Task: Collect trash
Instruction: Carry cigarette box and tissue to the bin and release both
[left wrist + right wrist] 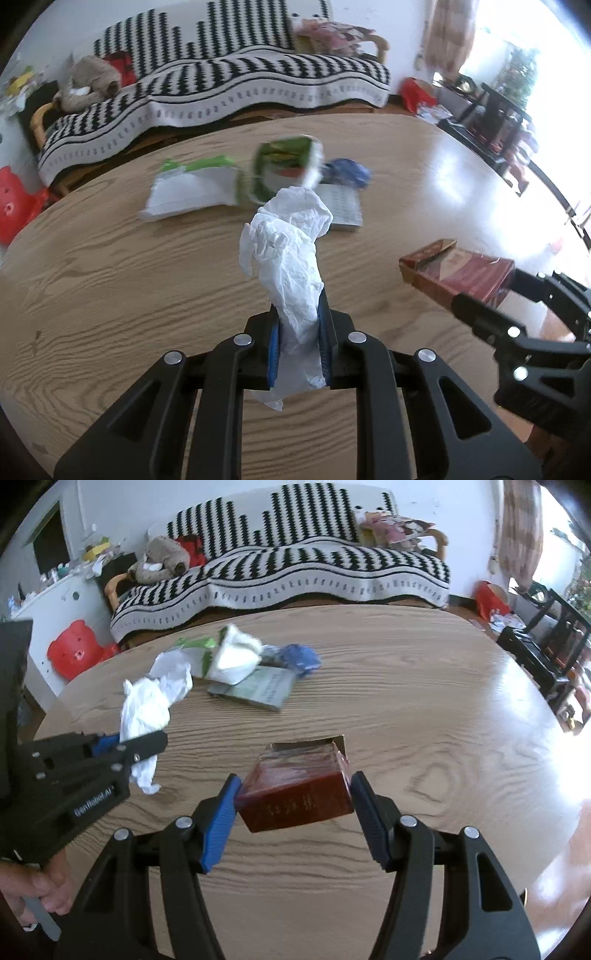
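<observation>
A: How is the left tool (pixel 299 328) set?

B: It is pressed together on a crumpled white tissue (pixel 291 258), which is held clear above the worktop (pixel 110 277).

A: And the right tool (pixel 293 797)?

B: A dark red carton (pixel 295 794) is pinched between its blue pads (pixel 218 823). The carton's long axis is laid across the gap, pad to pad, with its open flap pointed away toward the sofa (pixel 295 565). It appears to be lifted off the wood.

A: What trash is left?

B: A small heap is seen farther across the worktop, straight ahead of both tools: a green and white packet (pixel 192 184), a blue wrapper (pixel 349 173) and a flat booklet (pixel 258 690), touching one another.

A: Which hand is nearer to it?

B: The left is judged slightly nearer, but both are full, so unloading is probably needed first. No bin is seen in either view.
</observation>
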### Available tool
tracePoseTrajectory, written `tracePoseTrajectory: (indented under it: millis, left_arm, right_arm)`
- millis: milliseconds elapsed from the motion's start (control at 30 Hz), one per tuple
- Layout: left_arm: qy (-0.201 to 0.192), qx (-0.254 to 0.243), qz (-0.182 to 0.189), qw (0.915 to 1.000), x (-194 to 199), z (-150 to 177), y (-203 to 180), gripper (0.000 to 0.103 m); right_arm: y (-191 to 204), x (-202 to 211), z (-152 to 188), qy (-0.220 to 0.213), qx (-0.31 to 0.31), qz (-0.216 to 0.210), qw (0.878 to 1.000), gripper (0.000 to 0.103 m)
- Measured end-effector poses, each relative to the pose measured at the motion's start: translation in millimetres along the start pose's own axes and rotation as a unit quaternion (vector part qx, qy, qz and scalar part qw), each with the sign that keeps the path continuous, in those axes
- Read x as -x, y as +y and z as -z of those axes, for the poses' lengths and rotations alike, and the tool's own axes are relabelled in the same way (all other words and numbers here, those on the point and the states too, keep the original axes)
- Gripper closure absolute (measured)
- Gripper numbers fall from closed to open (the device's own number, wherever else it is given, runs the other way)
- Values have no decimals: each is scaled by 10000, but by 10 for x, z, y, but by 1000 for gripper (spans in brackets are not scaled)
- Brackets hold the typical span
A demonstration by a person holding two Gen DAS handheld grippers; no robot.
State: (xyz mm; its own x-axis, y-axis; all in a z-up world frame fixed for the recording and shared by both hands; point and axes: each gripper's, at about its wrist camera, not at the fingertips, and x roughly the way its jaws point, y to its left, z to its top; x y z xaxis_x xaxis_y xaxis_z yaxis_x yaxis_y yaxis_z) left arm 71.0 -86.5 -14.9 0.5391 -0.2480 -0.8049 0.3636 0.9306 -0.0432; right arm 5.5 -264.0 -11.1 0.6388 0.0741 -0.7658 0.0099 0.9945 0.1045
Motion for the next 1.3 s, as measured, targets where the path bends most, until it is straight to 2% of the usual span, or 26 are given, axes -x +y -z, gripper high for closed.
tracePoseTrajectory:
  millis: [267,500,667,900,1100,1300]
  left_arm:
    - [-29,-445,512,9977,-20,-16,-699,86]
    - [-71,-1010,1112,9886,-3,119,-1450,86]
    - [-122,-1384,1588,9775,47,217,-1964,86]
    - [88,-1859,2150,9587,-8,459,-2696,86]
    - [273,-2230,2431,9436,-113,699,-3181,86]
    - [465,-2302,2559,9377,-268,781,-3414,86]
  right_arm:
    - [-591,396,159,-166,-423,302,9985,43]
    - [-1291,812,461,-280,-930,698,9928,43]
    - [-1795,1127,754,-344,-1350,964,9856,43]
    - [-2408,1444,1236,-279,-1874,1302,9732,43]
    - [-2777,1558,1650,-123,-2248,1454,9634,43]
    - [-3024,1588,1855,-4,-2527,1437,9568,43]
